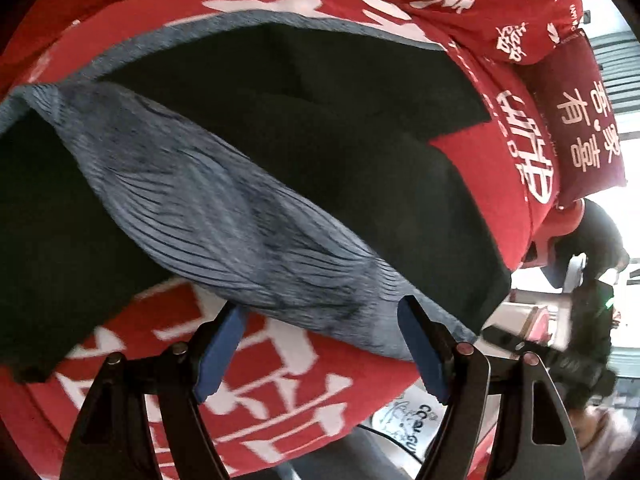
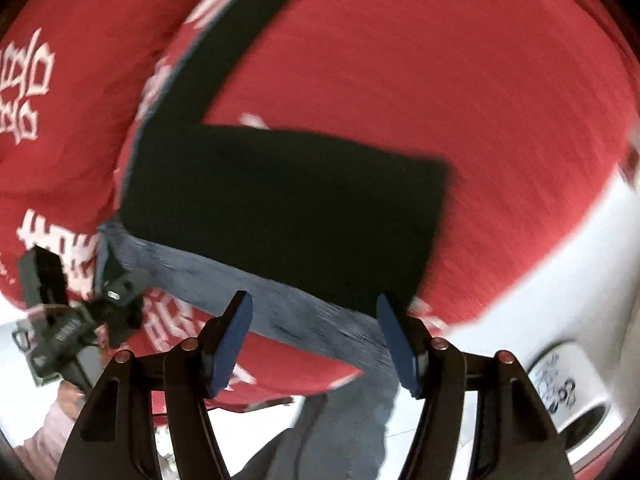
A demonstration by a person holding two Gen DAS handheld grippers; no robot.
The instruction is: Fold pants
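Note:
Dark pants lie spread on a red bedspread printed with white characters. A grey ribbed band of the pants is turned over across them. My left gripper hovers at the band's near edge, open, its blue pads touching no cloth. In the right wrist view the pants form a dark L shape, and the grey band runs along their near side. My right gripper is open over that band, with cloth between the pads but not pinched. The left gripper shows at the band's left end.
Red pillows and a dark red cushion lie at the bed's far side. Someone in dark clothes is beyond the bed's right edge. A white object with printed lettering sits on the pale floor by the bed.

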